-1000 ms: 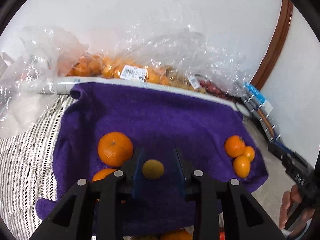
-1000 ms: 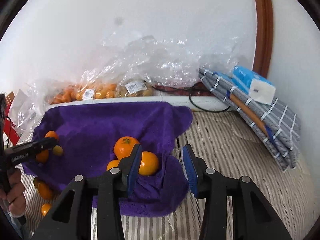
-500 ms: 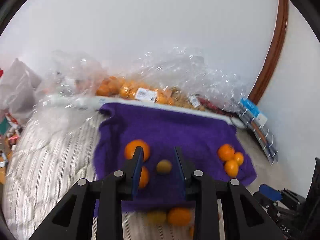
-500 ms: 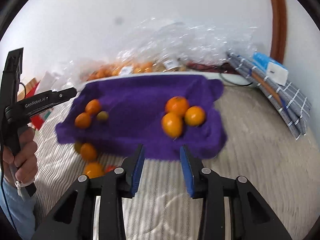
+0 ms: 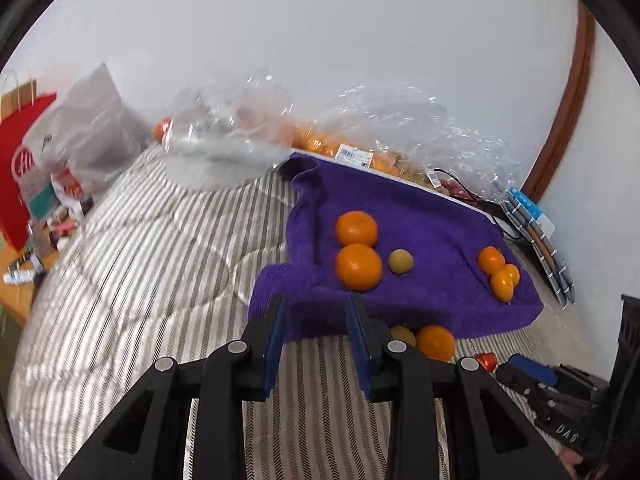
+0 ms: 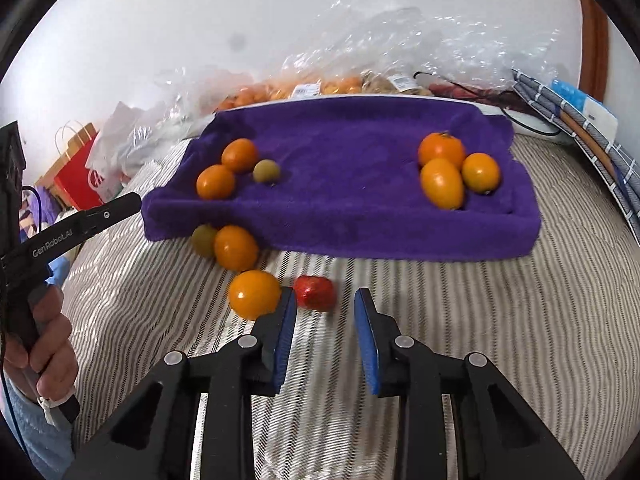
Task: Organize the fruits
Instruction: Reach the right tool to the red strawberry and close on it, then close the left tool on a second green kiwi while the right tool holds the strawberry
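At far left in the right wrist view, a hand (image 6: pixel 40 344) grips the handle of the left gripper (image 5: pixel 316 338), whose blue-padded jaws stand apart with nothing between them, poised above the striped bedding (image 5: pixel 152 264) just short of the near edge of the purple towel (image 6: pixel 352 148). On the left part of the towel lie two oranges touching each other (image 6: pixel 239 155) (image 6: pixel 215 181), with a small greenish-yellow fruit (image 6: pixel 266 171) just beside them. Off the towel, against its near left edge on the bedding, rest a second greenish fruit (image 6: pixel 203 239) and an orange (image 6: pixel 235 247), in contact; nearer the camera sits another orange (image 6: pixel 253 294), and just beside it to the right a red fruit (image 6: pixel 315 293), kind not determinable. The right gripper (image 6: pixel 325 334) is over the bedding with jaws apart and empty; its left pad overlaps the near orange in view, though contact cannot be confirmed, and the red fruit lies just ahead of the gap. On the right part of the towel three orange fruits cluster touching: a round one at the back (image 6: pixel 441 150), an oval one in front (image 6: pixel 441 184), and a smaller one to the right (image 6: pixel 481 172). Behind the towel, clear plastic bags (image 6: pixel 400 40) holding more oranges lean at the wall; folded checked cloths (image 6: pixel 576 128) lie at far right.
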A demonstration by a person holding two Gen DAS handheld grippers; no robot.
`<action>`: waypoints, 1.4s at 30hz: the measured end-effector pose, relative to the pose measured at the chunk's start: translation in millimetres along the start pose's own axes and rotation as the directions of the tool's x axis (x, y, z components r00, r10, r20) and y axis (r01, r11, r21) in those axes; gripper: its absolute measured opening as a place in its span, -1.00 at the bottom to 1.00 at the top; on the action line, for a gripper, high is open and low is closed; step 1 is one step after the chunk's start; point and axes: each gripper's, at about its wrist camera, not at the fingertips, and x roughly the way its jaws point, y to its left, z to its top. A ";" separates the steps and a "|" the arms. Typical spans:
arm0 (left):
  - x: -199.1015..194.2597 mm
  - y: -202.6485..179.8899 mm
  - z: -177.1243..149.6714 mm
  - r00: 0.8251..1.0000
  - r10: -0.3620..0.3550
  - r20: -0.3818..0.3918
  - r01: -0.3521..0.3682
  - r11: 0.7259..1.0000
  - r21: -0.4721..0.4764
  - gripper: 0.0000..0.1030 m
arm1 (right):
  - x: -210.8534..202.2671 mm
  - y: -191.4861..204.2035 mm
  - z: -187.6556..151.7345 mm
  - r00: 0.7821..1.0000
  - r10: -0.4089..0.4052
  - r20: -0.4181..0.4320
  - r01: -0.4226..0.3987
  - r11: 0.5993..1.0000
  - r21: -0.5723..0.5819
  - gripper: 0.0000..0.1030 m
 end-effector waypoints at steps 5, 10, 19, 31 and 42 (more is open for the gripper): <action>-6.5 4.1 -2.0 1.000 -0.011 0.024 0.012 1.000 -0.020 -0.44 | 9.7 6.8 -2.3 1.000 -0.019 -0.014 0.019 1.000 -0.021 -0.41; -6.1 6.1 -1.9 1.000 -0.007 0.024 0.008 1.000 -0.028 -0.44 | 15.3 10.4 -0.4 0.999 -0.038 -0.013 0.038 0.999 -0.027 -0.41; -1.9 6.6 -1.9 1.000 0.007 0.013 -0.006 1.000 -0.028 -0.44 | 27.1 9.6 2.9 0.997 -0.074 -0.018 0.074 0.997 -0.032 -0.50; 12.1 -21.6 -14.6 0.995 -0.072 -0.074 0.078 0.994 0.080 -0.44 | -7.8 -16.4 -9.0 0.996 -0.063 0.064 0.064 0.998 -0.007 -0.52; 32.3 -51.5 -25.6 0.979 -0.065 -0.194 0.097 0.982 0.162 -0.44 | -25.6 -56.5 -22.9 0.993 -0.066 0.095 0.061 0.997 0.056 -0.52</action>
